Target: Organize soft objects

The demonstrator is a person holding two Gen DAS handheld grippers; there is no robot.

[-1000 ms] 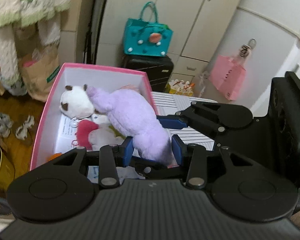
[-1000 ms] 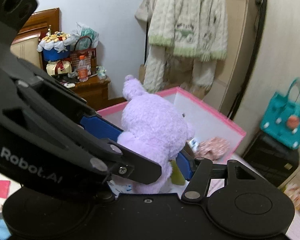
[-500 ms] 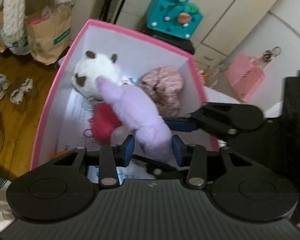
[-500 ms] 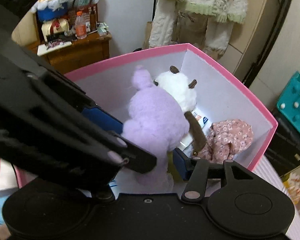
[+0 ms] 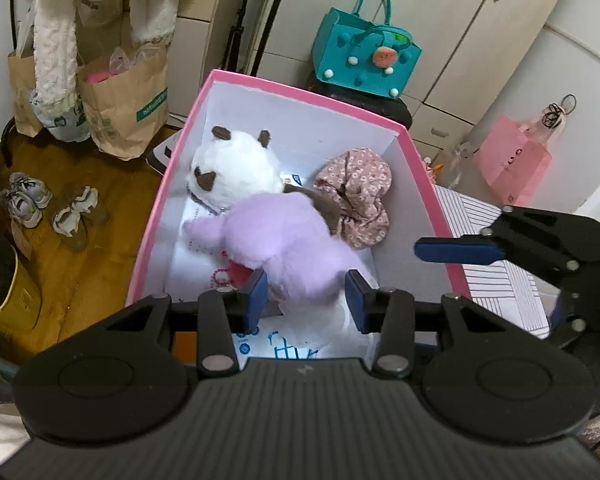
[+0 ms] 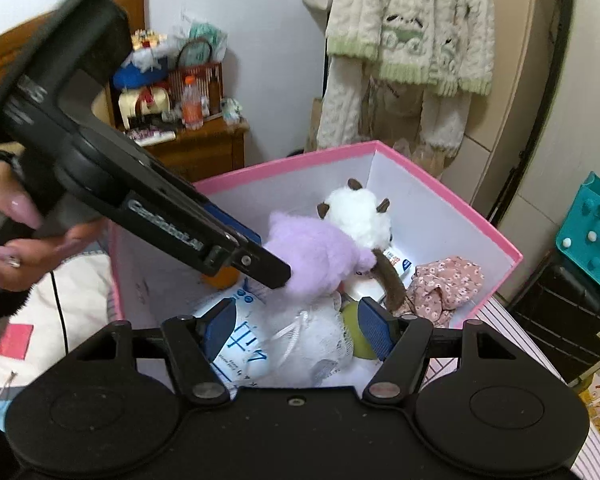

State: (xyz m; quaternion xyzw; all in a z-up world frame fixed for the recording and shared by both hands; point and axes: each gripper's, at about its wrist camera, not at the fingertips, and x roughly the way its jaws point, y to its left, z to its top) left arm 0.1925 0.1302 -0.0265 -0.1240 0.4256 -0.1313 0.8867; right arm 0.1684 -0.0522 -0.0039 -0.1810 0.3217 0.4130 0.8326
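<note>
A purple plush (image 5: 284, 240) lies head-down in the pink box (image 5: 300, 90), across a white panda plush (image 5: 232, 168) and beside a floral cloth (image 5: 356, 192). My left gripper (image 5: 307, 302) is shut on the purple plush's lower end. In the right wrist view the left gripper (image 6: 266, 256) reaches in from the upper left, clamped on the purple plush (image 6: 312, 256). My right gripper (image 6: 296, 326) hangs over the box's near end with its jaws opening. Only a white mesh bundle (image 6: 320, 340) lies below the gap, untouched. One of its fingers (image 5: 456, 250) shows outside the box wall.
Paper bags (image 5: 124, 108) and shoes (image 5: 48, 208) are on the wooden floor left of the box. A teal bag (image 5: 364, 56) sits behind it and a pink bag (image 5: 512, 164) to the right. A striped surface (image 5: 492, 280) borders the box. A person's hand (image 6: 16, 232) holds the left gripper.
The right gripper has let go of the purple plush and drawn back, its jaws wider. The left gripper has lowered the plush into the box, onto the panda.
</note>
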